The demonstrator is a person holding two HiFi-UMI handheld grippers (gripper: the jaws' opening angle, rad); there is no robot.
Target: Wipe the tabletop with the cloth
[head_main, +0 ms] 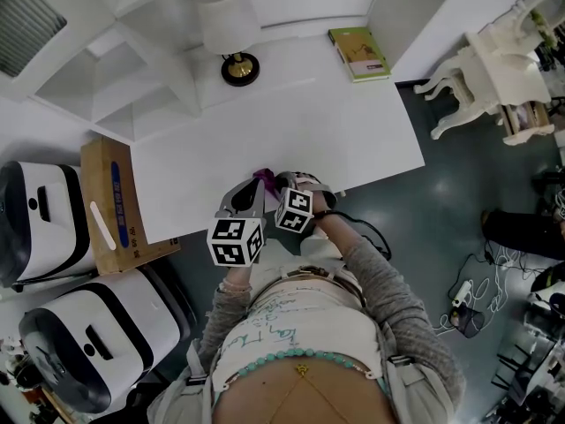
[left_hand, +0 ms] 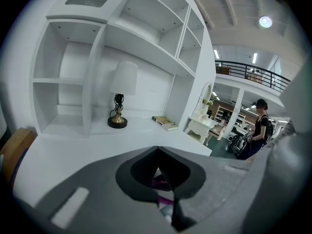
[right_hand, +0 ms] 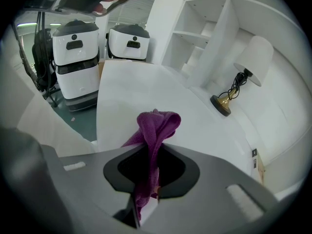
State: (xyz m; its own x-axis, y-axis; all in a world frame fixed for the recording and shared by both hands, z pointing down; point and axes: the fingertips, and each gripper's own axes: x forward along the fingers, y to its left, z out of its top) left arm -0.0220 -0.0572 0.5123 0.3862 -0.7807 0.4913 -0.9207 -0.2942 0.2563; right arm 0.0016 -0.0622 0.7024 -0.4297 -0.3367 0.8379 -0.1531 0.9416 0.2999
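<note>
Right gripper view shows the right gripper (right_hand: 151, 149) with jaws clamped on the purple cloth (right_hand: 157, 123), which bunches up just beyond the tips. The left gripper (left_hand: 157, 150) has jaws closed narrow, with purple fabric showing in the gap between them. Both grippers sit at the near edge of the white tabletop (head_main: 291, 122). Farther back stand a lamp (head_main: 228, 25) and a book (head_main: 359, 53).

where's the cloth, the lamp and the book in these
cloth (right_hand: 158, 123): right gripper view, on the bunched purple fold sticking out past the jaws
lamp (head_main: 225, 11): head view, on the white shade
book (head_main: 359, 53): head view, on the middle of its green cover
</note>
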